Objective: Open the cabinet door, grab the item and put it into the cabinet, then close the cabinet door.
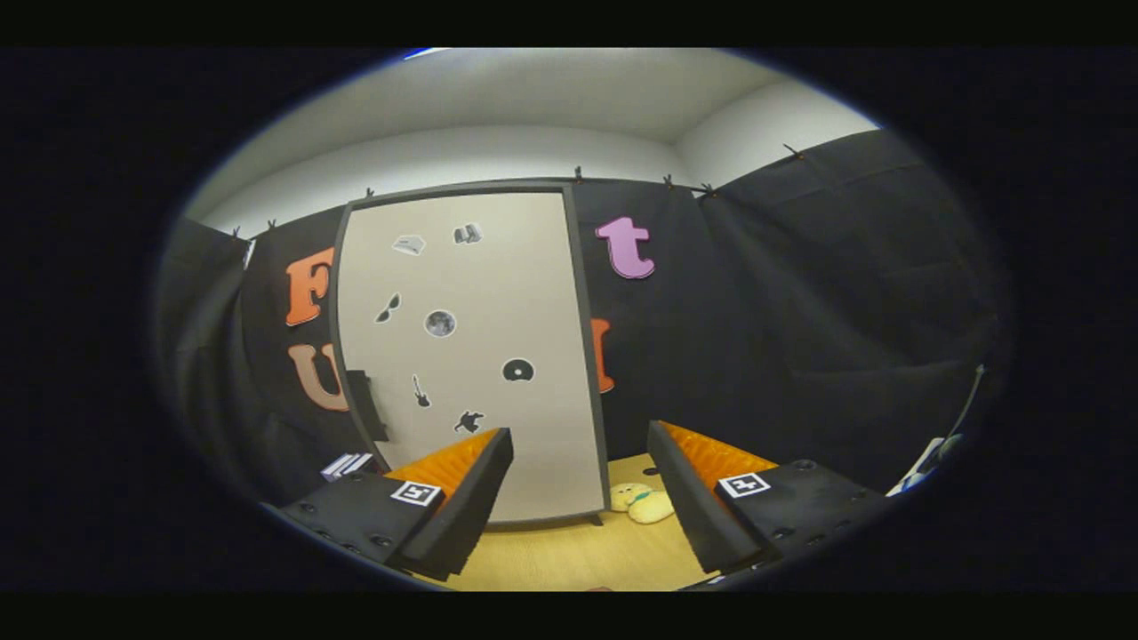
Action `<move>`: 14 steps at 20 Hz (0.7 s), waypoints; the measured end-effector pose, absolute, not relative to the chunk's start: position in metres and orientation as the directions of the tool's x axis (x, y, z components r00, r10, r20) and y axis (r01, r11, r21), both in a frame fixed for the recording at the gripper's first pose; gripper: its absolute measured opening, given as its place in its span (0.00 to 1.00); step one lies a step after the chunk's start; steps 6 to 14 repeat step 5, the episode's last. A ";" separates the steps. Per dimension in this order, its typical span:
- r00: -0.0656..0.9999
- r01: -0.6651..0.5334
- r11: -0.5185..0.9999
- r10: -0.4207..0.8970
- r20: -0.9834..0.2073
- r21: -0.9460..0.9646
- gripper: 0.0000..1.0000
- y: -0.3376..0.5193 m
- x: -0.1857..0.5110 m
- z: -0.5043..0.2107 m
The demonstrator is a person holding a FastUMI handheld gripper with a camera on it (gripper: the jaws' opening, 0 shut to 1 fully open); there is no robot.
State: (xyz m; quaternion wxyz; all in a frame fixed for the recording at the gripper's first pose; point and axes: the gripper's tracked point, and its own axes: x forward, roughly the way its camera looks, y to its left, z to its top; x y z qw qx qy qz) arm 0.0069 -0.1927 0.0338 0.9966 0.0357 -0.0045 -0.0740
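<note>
Seemingly shut, the tall pale cabinet door (471,356) stands upright beyond the fingers (578,484), its face dotted with small dark stickers and a dark handle (366,404) fixed at its left edge. The fingers are spread wide and hold nothing, with bare wooden surface (569,556) showing between them. The item, a small yellow plush toy (642,502), lies on that surface just beside the door's lower right corner, close ahead of the right finger.

With the toy outside and the door flat in its frame, the scene reads as the stage where the door has yet to be swung open for the toy to go in; whether it has been opened at all cannot be told. Judging by the layout, the next move calls for reaching left to the handle and pulling, rather than going for the toy.

A small stack of white objects (345,464) sits low at the left near the handle, and could crowd that reach. A pale object with a thin rod (942,444) rests far to the right, well apart from the work.
</note>
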 end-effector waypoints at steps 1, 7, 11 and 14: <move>0.989 0.149 0.986 -0.150 0.002 0.075 0.98 -0.196 0.006 0.032; 0.988 0.153 0.985 -0.153 -0.004 0.079 0.98 -0.202 0.006 0.027; 0.988 0.153 0.985 -0.153 -0.004 0.079 0.98 -0.202 0.006 0.027; 0.988 0.153 0.985 -0.153 -0.004 0.079 0.98 -0.202 0.006 0.027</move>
